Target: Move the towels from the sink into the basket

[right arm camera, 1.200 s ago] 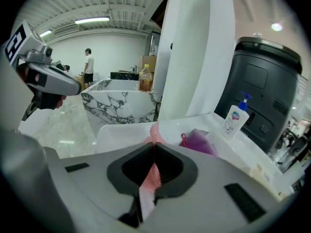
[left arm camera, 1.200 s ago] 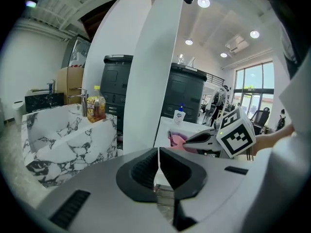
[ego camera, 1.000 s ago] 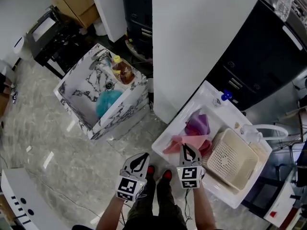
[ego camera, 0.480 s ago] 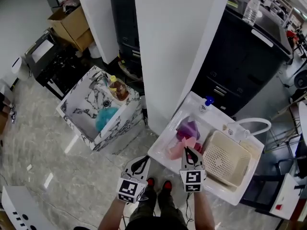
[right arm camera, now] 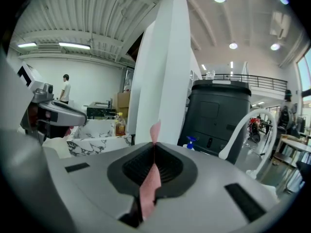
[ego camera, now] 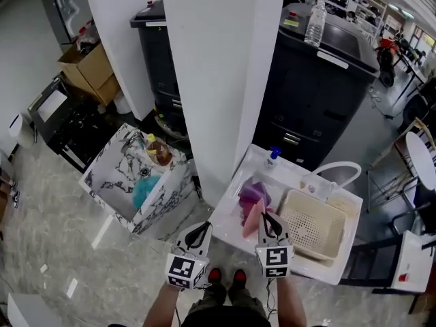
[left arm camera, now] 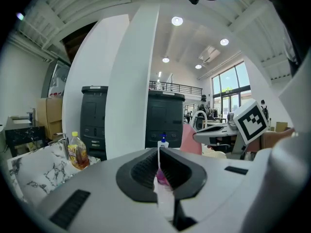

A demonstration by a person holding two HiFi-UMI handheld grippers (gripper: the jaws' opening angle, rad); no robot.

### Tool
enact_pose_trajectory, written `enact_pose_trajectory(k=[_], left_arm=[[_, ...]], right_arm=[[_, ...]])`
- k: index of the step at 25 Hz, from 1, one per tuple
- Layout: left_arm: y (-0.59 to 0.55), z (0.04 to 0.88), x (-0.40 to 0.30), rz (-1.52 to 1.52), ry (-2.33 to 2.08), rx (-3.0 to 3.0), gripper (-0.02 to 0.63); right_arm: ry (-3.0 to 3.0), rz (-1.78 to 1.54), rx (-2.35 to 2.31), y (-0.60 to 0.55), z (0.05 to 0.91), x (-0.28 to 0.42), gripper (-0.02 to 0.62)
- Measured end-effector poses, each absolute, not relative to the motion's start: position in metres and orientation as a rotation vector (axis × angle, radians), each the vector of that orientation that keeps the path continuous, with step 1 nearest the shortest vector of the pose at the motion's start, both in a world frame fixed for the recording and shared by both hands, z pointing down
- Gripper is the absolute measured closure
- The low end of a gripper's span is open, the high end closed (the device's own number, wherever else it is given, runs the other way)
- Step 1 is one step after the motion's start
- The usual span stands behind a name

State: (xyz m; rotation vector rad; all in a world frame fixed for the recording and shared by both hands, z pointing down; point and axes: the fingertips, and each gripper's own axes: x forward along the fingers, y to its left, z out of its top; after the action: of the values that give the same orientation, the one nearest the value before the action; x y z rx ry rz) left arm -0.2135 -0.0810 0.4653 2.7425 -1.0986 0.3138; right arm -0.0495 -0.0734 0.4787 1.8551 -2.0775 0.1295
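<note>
The right gripper (ego camera: 266,216) (right arm camera: 154,152) is clamping its jaws tight on a pink towel (ego camera: 252,218) (right arm camera: 149,183), which is hanging over the sink (ego camera: 227,201). The left gripper (ego camera: 202,227) (left arm camera: 159,154) is hovering beside it, jaws pressed together and empty. A purple towel (ego camera: 251,195) is lying in the sink, left of the basket (ego camera: 313,227).

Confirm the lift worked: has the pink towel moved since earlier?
Yes. The pink towel rose out of the sink and hangs from the right gripper.

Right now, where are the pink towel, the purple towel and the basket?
pink towel (ego camera: 251,218), head view, hanging middle part
purple towel (ego camera: 252,195), head view, top of the heap
basket (ego camera: 312,227), head view, bare perforated floor
</note>
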Motion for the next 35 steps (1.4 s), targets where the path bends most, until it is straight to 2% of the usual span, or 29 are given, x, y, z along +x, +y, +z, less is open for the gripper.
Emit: enact_pose_trajectory(k=[14, 27, 35], left_arm=[[-0.079, 0.423, -0.179, 0.238, -0.906, 2.912, 0.589], [-0.052, 0.421, -0.106, 0.228, -0.629, 2.992, 0.589], [-0.05, 0.434, -0.052, 0.277, -0.561, 2.985, 0.589]], right_arm=[[-1.909, 0.087, 2.18, -0.025, 0.429, -0.001, 0.561], [-1.697, 0.04, 2.352, 0.026, 0.41, 0.072, 0.561], [-1.656, 0.116, 2.369, 0.031, 0.431, 0.117, 0.561]])
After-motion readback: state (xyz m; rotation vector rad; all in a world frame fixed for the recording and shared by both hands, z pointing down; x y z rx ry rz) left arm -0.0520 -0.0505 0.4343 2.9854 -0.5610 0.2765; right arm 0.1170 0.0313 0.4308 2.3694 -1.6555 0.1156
